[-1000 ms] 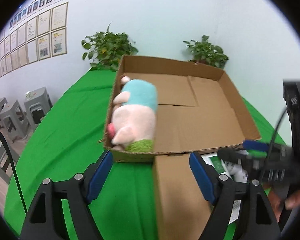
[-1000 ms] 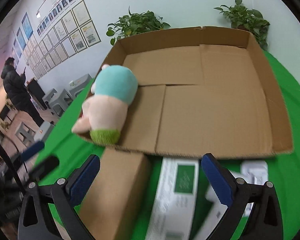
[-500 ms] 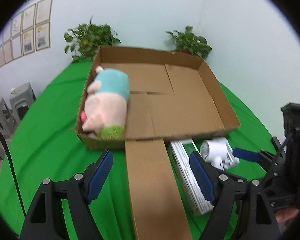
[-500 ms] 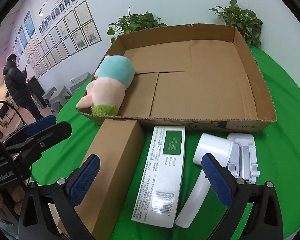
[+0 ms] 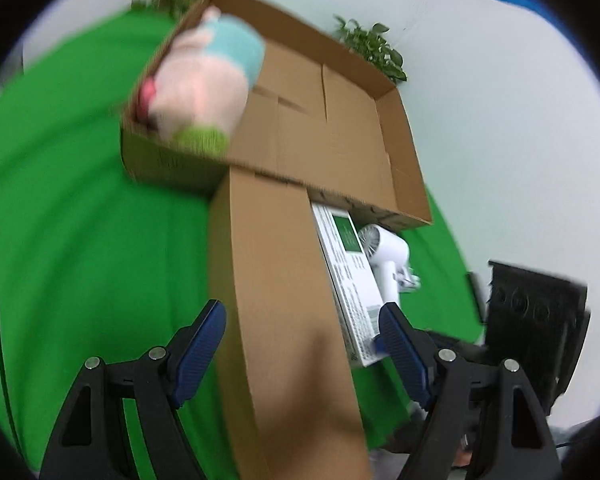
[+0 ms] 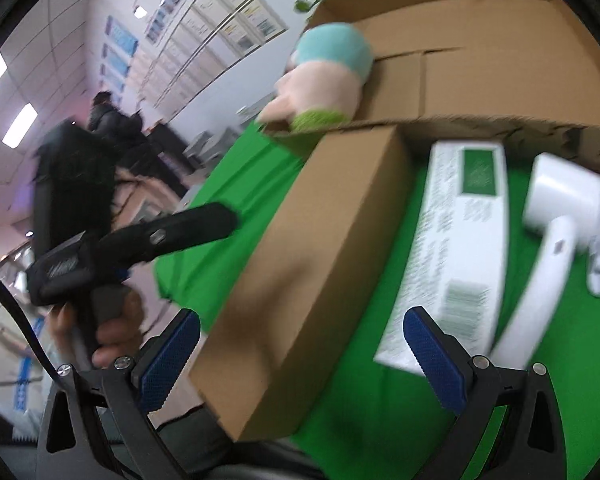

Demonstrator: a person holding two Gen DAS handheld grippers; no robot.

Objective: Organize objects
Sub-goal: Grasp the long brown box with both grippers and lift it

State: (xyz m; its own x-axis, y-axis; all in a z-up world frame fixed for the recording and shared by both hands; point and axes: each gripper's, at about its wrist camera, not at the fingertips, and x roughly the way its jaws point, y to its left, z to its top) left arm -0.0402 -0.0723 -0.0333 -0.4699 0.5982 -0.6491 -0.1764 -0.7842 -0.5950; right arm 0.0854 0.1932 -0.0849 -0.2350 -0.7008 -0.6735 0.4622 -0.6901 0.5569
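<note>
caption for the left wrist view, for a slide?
Open left gripper straddles a long brown box before the cardboard tray.

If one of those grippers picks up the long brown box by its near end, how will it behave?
The brown box looks like stiff cardboard, so it probably won't flop. It is long and narrow, so held by one end the far end, near the tray, may sag or swing. Its flat, matte sides should grip well. Its weight can't be judged.
</note>
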